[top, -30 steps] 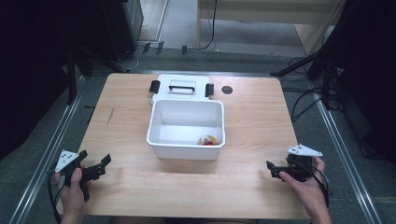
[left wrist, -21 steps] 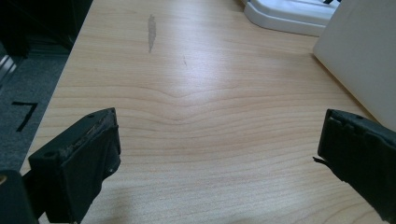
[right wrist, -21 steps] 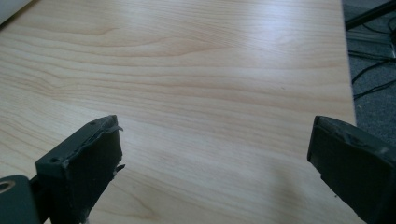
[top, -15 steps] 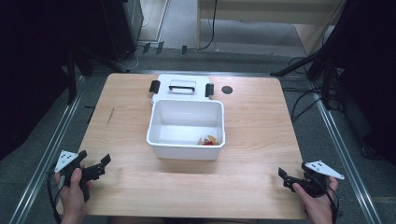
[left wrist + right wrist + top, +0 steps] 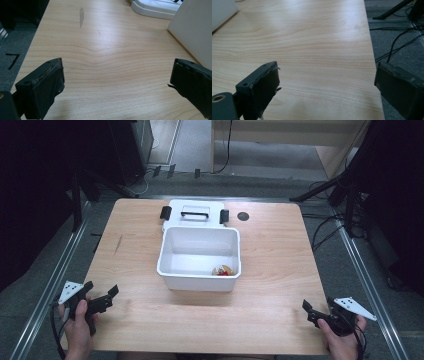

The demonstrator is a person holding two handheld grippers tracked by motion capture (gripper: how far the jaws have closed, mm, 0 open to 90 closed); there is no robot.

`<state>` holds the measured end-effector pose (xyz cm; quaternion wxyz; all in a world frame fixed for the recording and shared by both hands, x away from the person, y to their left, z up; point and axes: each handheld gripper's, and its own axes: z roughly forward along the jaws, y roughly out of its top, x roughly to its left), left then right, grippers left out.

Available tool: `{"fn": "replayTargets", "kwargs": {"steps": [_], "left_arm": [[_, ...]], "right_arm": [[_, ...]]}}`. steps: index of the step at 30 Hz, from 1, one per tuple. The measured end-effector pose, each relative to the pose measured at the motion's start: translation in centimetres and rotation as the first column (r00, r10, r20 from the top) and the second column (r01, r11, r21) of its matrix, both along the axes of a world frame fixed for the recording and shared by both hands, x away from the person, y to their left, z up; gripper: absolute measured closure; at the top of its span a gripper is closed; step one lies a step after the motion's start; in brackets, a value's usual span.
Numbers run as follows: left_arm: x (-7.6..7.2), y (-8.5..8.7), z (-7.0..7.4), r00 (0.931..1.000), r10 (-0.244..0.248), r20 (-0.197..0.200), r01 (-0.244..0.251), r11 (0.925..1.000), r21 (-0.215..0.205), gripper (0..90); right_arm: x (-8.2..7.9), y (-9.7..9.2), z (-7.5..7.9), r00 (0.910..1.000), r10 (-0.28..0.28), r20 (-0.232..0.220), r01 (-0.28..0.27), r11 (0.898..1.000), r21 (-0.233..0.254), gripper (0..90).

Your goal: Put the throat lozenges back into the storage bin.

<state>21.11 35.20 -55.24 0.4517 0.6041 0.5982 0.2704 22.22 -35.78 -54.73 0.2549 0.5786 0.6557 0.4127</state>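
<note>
An open white bin stands at the middle of the wooden table, and a small red and yellow item lies in its near right corner. The bin's white lid, with black latches, lies flat behind it. My left gripper is open near the table's front left corner; bare wood lies between its jaws. At the front right corner my right gripper is also open. Its jaws have just been closing a little, with nothing between them but bare wood and the table's right edge.
A small black round mark sits on the table to the right of the lid. Metal rails run along both sides of the table. Cables lie on the grey floor past the right edge.
My right hand has drawn back toward the front right corner of the table and dropped lower. The left hand and the bin have stayed put.
</note>
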Motion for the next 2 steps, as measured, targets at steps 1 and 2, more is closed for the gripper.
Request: {"fn": "replayTargets", "kwargs": {"steps": [1,2], "left_arm": [[0.00,0.00,0.00,1.0000,0.000,0.000,0.000,1.0000,0.000,0.0],[0.01,0.00,-0.01,1.0000,-0.001,0.000,0.001,1.0000,0.003,0.0]], "right_arm": [[0.00,0.04,-0.01,1.0000,-0.001,0.001,0.001,1.000,-0.003,6.0],[0.01,0.07,-0.01,1.0000,0.001,0.001,-0.001,1.000,-0.006,6.0]]}}
